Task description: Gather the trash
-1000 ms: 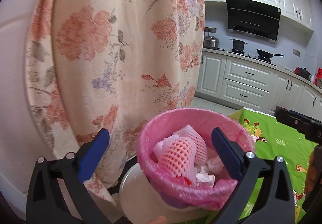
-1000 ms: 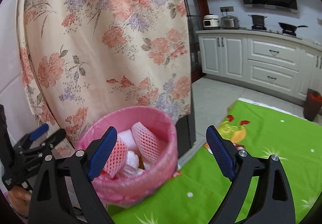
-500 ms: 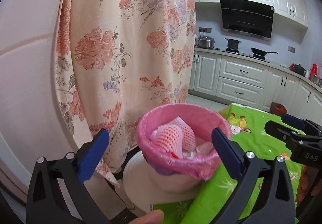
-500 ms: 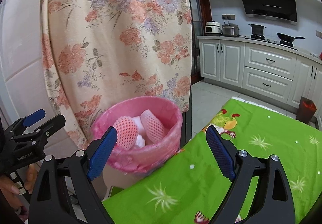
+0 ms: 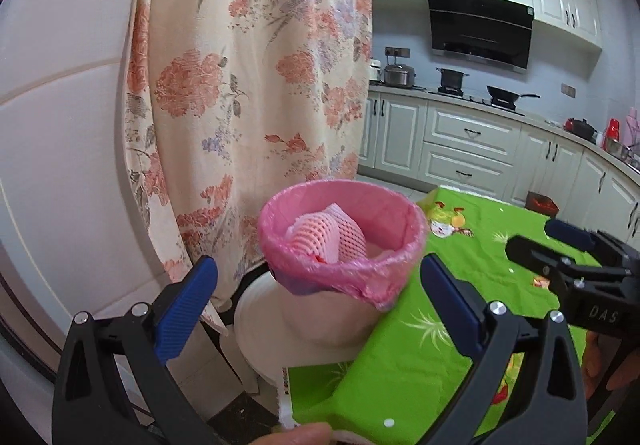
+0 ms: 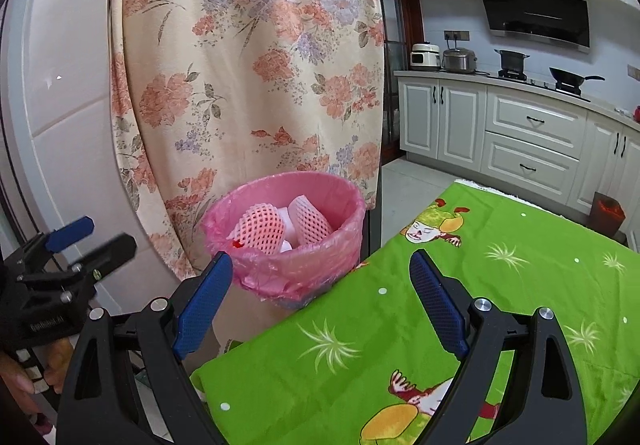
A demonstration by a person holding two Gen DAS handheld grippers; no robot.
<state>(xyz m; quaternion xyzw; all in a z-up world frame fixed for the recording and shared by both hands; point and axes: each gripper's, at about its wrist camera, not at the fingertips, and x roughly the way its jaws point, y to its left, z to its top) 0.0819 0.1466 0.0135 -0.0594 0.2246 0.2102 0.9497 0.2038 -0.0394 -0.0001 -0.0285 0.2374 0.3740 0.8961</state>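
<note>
Both grippers have pulled back from the bin over the last second; it looks smaller now. Left gripper (image 5: 318,301) and right gripper (image 6: 320,299) gape, empty: drop-off looks finished. Bin (image 6: 286,245) stands just past the green cloth's (image 6: 460,309) near-left corner, crinkly pink liner, pink foam nets (image 6: 260,231) inside. Far: floral curtain (image 6: 248,57), soft folds.

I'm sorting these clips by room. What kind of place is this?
Most likely a home kitchen: white cabinets under a black range hood, pots on a stove. In front, a pink-lined trash bin beside a green cartoon-print cloth.
</note>
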